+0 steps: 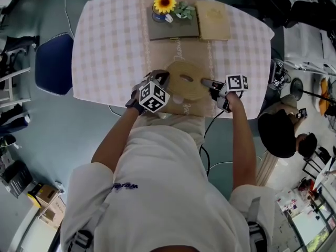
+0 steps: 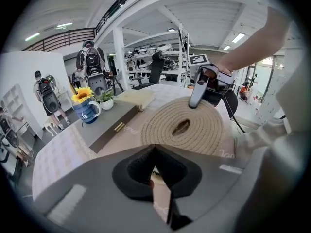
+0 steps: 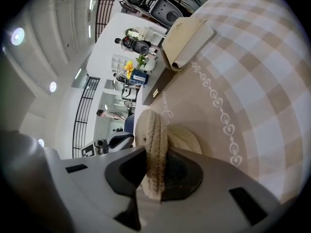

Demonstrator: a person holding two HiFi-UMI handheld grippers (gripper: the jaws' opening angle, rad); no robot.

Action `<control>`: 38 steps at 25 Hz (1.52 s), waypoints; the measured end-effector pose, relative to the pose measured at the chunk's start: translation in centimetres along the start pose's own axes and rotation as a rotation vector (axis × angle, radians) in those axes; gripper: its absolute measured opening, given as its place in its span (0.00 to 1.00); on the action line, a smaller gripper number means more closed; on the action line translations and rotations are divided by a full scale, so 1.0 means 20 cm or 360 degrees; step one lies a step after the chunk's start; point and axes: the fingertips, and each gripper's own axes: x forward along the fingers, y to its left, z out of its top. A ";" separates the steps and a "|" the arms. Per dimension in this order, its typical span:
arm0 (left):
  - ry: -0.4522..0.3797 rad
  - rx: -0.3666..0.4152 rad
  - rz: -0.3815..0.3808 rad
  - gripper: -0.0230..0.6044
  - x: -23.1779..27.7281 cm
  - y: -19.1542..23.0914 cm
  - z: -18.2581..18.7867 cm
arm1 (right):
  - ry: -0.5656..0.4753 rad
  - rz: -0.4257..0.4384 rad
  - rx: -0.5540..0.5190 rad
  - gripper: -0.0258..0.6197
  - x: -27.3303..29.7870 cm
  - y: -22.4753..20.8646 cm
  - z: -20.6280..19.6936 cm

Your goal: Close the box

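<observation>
A round box of coiled tan rope, its lid [image 1: 185, 80] with a slot in the middle, sits near the front edge of the checked table [image 1: 105, 46]. My right gripper [image 1: 206, 83] is shut on the lid's right rim; in the right gripper view the rope rim [image 3: 155, 149] stands pinched between the dark pads. The left gripper view shows the lid [image 2: 182, 125] lying flat, with the right gripper [image 2: 195, 100] on its far edge. My left gripper [image 1: 159, 79] is at the lid's left edge, its pads [image 2: 154, 152] meeting with nothing seen between them.
At the back of the table stands a flat grey box [image 1: 173, 29] with a sunflower mug [image 1: 164, 5] and a small plant [image 1: 184, 10] on it, and a beige notebook [image 1: 213, 20] beside it. A blue chair [image 1: 52, 62] stands left; a person [image 1: 281, 133] is at the right.
</observation>
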 end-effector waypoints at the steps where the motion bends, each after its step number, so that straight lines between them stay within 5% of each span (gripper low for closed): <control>1: 0.0006 0.0006 0.0000 0.04 -0.01 0.00 0.00 | 0.0010 0.0022 -0.0001 0.14 0.01 0.01 -0.01; 7: 0.0031 0.0055 -0.0018 0.04 0.09 -0.06 0.06 | 0.0076 0.0031 -0.0034 0.13 -0.02 -0.06 0.02; 13: 0.0051 0.0116 -0.0040 0.04 0.19 -0.12 0.09 | 0.0143 -0.0226 -0.0159 0.13 0.00 -0.13 0.04; 18: 0.0082 0.0205 -0.0058 0.04 0.22 -0.16 0.09 | 0.0137 -0.0294 -0.0195 0.12 0.01 -0.14 0.04; 38: 0.0071 0.0097 -0.0084 0.04 0.24 -0.13 0.06 | 0.0242 -0.0735 -0.0375 0.13 0.04 -0.18 0.03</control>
